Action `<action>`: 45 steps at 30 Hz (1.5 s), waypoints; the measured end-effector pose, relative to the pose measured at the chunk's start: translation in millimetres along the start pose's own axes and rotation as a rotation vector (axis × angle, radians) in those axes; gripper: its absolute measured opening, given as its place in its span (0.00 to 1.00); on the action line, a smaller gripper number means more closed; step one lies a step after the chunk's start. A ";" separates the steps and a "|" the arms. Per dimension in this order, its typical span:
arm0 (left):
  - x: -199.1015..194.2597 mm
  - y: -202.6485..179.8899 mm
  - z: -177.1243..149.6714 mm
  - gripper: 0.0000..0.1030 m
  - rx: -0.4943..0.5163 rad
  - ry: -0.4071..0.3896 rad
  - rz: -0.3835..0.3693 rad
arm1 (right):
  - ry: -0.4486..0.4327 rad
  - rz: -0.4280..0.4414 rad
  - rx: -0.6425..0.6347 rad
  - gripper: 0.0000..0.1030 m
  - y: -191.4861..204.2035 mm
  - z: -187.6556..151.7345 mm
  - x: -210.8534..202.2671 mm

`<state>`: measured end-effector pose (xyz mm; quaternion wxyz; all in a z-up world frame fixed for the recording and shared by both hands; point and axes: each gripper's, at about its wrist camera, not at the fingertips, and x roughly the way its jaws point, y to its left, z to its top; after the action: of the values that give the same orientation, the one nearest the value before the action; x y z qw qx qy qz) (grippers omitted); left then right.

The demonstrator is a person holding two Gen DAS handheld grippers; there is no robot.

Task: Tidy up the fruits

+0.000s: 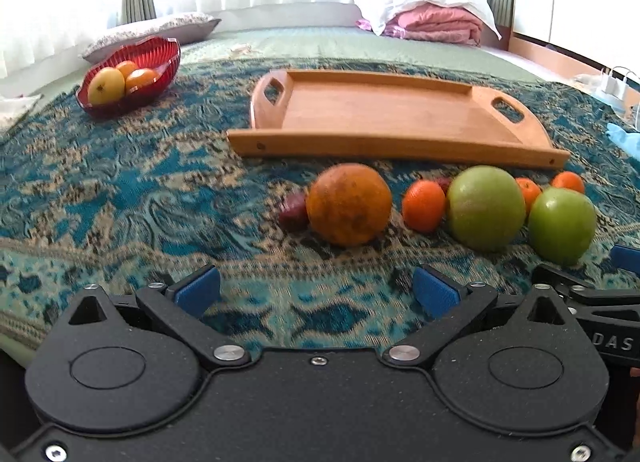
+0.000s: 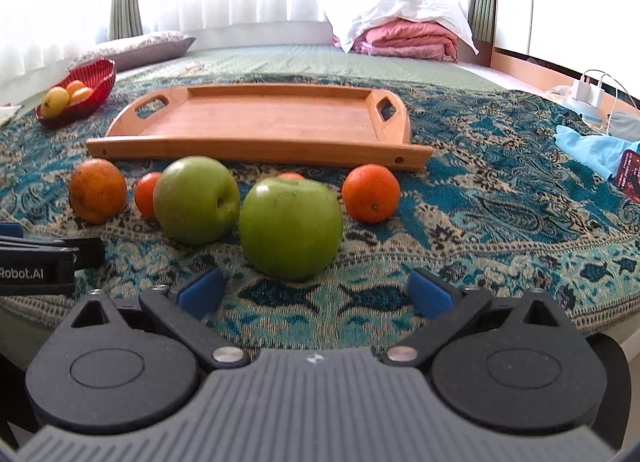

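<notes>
A wooden tray (image 1: 380, 117) (image 2: 260, 121) lies empty on the patterned cloth. In front of it sits a row of fruit: a large orange (image 1: 349, 203) (image 2: 97, 189), a dark plum (image 1: 294, 210), small tangerines (image 1: 423, 205) (image 2: 371, 192), and two green apples (image 1: 485, 207) (image 1: 561, 225) (image 2: 196, 198) (image 2: 290, 226). My left gripper (image 1: 318, 294) is open and empty, short of the large orange. My right gripper (image 2: 316, 294) is open and empty, just short of the nearer green apple.
A red glass bowl (image 1: 160, 57) (image 2: 102, 73) with yellow and orange fruit stands at the far left. A pillow (image 1: 152, 31), pink folded bedding (image 2: 408, 39), a blue cloth (image 2: 592, 149) and a charger (image 2: 586, 91) lie around the edges.
</notes>
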<state>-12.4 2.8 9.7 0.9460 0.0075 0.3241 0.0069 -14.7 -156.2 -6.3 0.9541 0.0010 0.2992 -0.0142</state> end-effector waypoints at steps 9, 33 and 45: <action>0.6 -2.9 19.8 0.92 0.011 -0.085 -0.047 | -0.089 0.036 -0.040 0.87 0.9 11.0 -3.8; 20.0 -4.0 24.7 0.58 0.000 -0.096 -0.094 | -0.077 0.043 -0.030 0.66 8.3 14.2 16.4; 24.3 -6.8 19.9 0.58 0.035 -0.111 -0.083 | -0.087 0.033 -0.028 0.65 9.9 10.9 17.1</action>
<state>19.0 -3.7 10.4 0.9617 0.0111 0.2713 -0.0386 5.8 -146.9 -7.2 0.9662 -0.0079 0.2576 0.0056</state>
